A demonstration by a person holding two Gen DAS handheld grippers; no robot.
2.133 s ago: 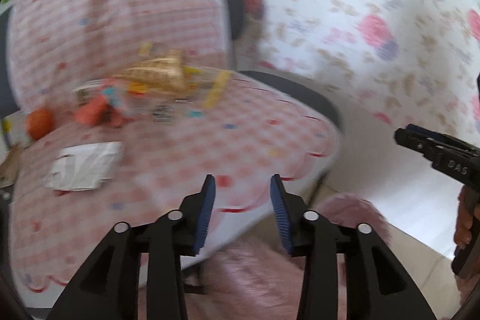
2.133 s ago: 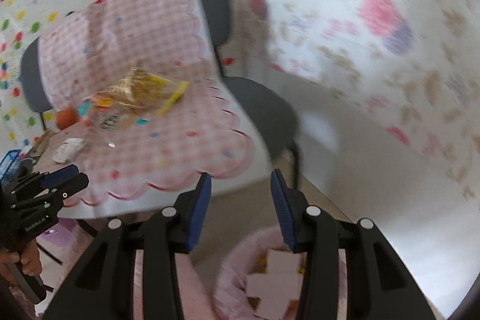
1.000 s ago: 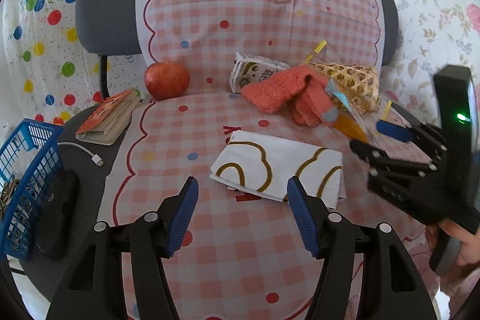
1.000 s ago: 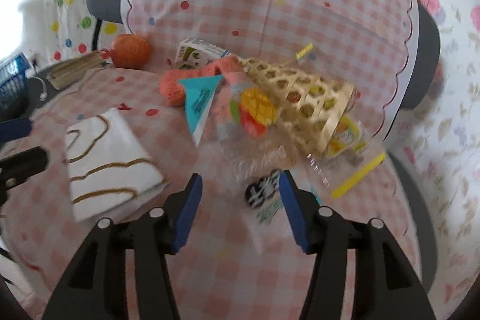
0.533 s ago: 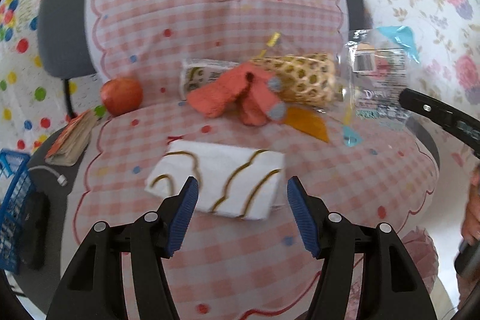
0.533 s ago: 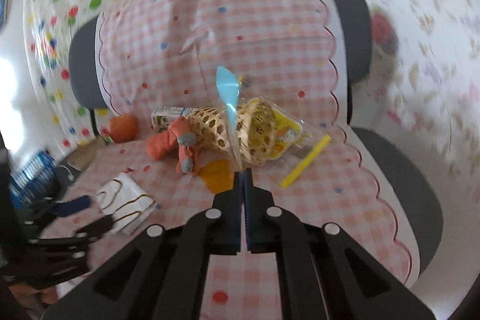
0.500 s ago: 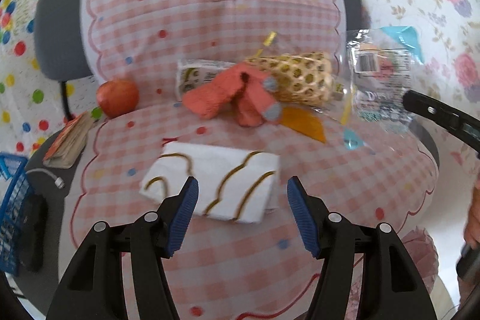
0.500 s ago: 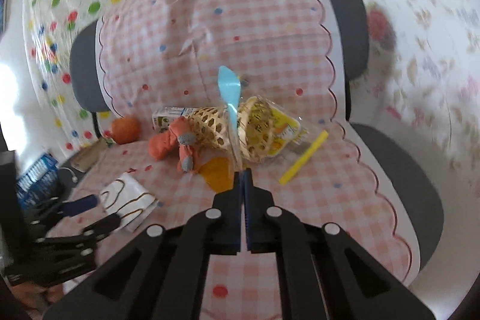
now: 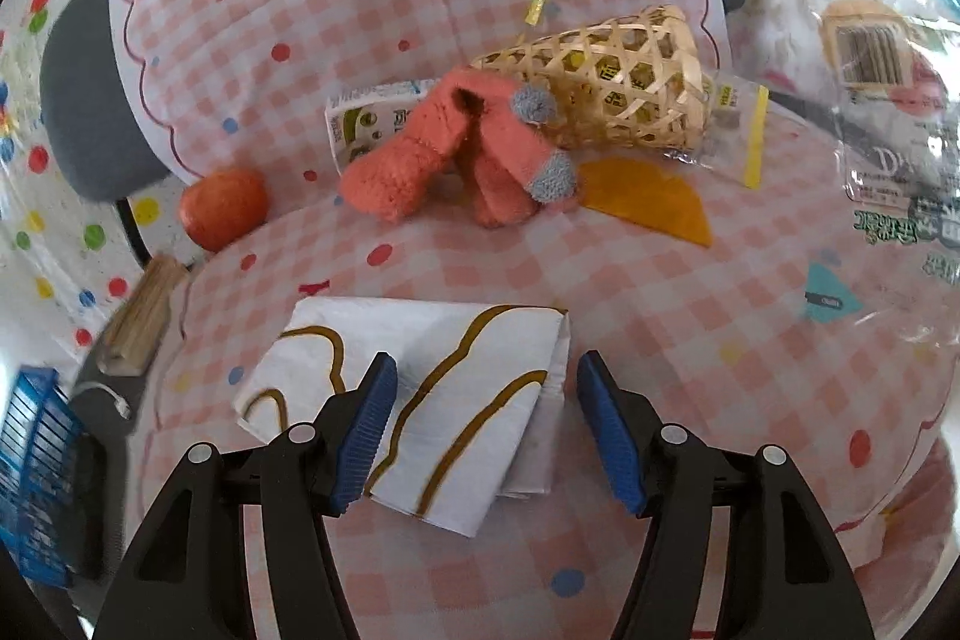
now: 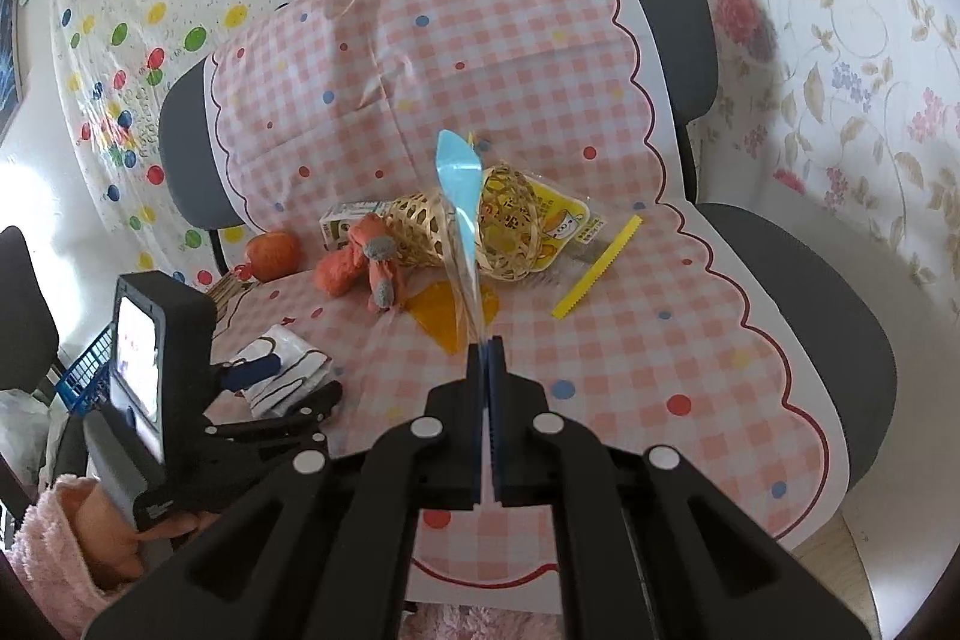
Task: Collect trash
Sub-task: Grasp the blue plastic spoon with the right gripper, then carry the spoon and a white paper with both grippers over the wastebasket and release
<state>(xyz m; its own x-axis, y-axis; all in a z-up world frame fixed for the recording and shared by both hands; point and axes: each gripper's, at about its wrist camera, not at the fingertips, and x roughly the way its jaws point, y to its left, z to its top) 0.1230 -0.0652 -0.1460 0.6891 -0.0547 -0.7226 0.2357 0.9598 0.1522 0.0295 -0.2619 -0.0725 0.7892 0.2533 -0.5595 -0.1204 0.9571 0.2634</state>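
The right tongs (image 10: 486, 340) are pressed together on the bottom edge of a clear plastic wrapper (image 10: 461, 226), which stands up edge-on from the tips with its blue corner at the top. Pinching a thin film by one edge is about the only way flat pads can carry it, and holding it clear of the chair seat (image 10: 660, 352) keeps it from dragging the other things along. In the left wrist view the same wrapper (image 9: 882, 124) hangs at the far right, printed side and barcode showing, above the checked cloth.

The left tongs (image 9: 486, 424) stand apart, pointed down over a folded white paper napkin (image 9: 420, 388) with brown curved lines that lies flat near the front of the seat. The left blue pad is over the napkin and the right one is just off its folded edge, so the gap roughly spans it; whether the pads touch the paper cannot be told. This looks like a line-up for the next piece of trash while the other hand is busy with the wrapper.

Further back lie orange knitted gloves (image 9: 462, 154), a woven basket (image 9: 606, 82) on its side over a zip bag, a small carton (image 9: 366, 118), an apple (image 9: 225, 208) and an orange wedge-shaped scrap (image 9: 648, 208). The napkin is the piece lying apart and flat, so it is probably the easiest to reach.
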